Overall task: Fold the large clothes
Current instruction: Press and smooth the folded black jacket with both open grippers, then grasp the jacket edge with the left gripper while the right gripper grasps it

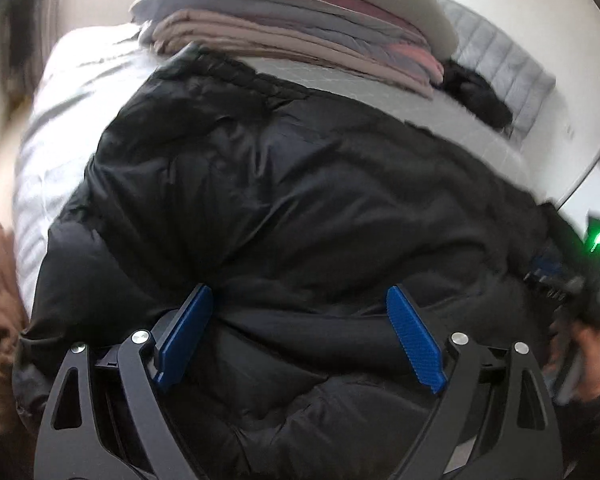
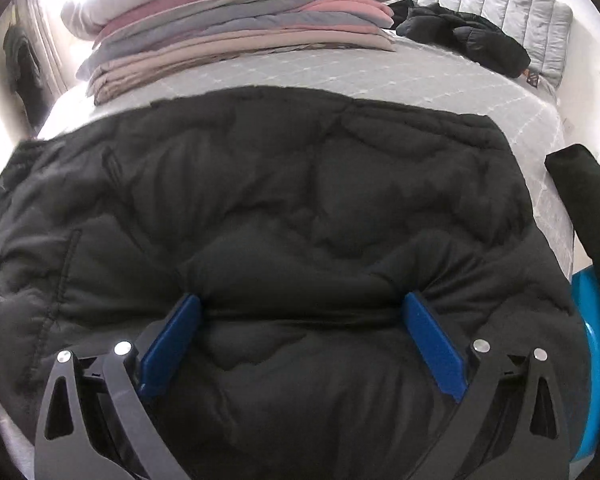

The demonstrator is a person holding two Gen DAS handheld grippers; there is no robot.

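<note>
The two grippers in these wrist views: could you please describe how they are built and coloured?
Both look alike. The left gripper and right gripper each have two flat blue pads, the left one's visibly ribbed, mounted on black linkage arms with triangular cut-outs and round silver pivot bolts. No cables or markings are visible on them.

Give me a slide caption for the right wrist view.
Right gripper open, pads pressed into black puffer jacket spread on the bed.
</note>
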